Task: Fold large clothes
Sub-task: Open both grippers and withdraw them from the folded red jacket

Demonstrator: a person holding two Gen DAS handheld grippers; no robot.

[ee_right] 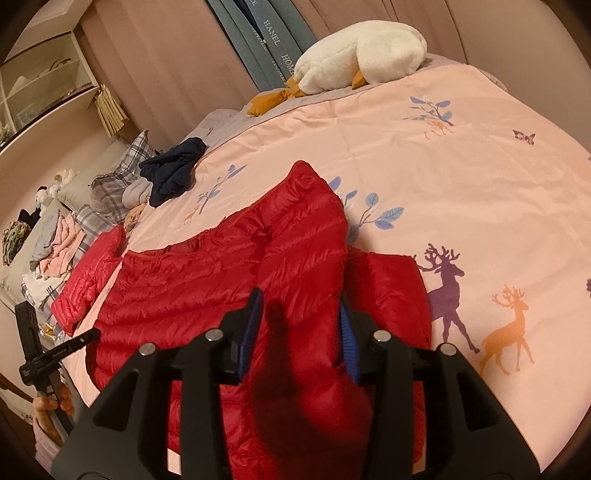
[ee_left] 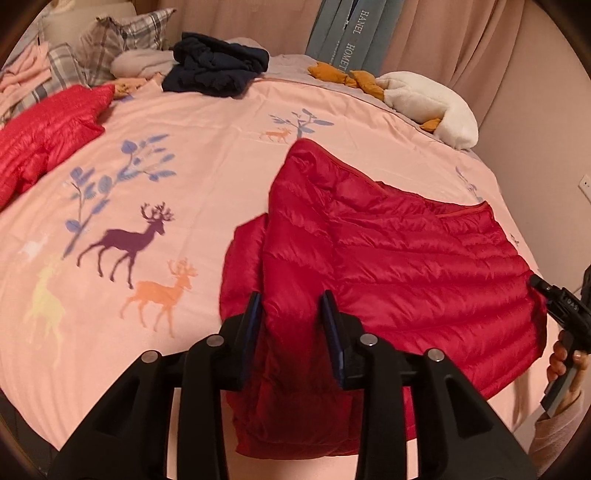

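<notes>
A red quilted down jacket (ee_left: 388, 258) lies partly folded on the pink deer-print bedspread (ee_left: 147, 184); it also shows in the right wrist view (ee_right: 221, 266). My left gripper (ee_left: 291, 306) has its jaws apart with a fold of the jacket between them near the bed's front edge. My right gripper (ee_right: 301, 306) also has jaws apart with a raised fold of the jacket between them. The other gripper shows at the right edge of the left wrist view (ee_left: 554, 299) and at the left edge of the right wrist view (ee_right: 62, 350), at the jacket's hem.
A second red jacket (ee_left: 44, 133) lies at the left. A dark navy garment (ee_left: 214, 66), plaid pillows (ee_left: 110, 40), a white goose plush (ee_left: 428, 99) and pink clothes (ee_right: 62, 243) lie along the bed's far side. Curtains (ee_left: 461, 33) hang behind.
</notes>
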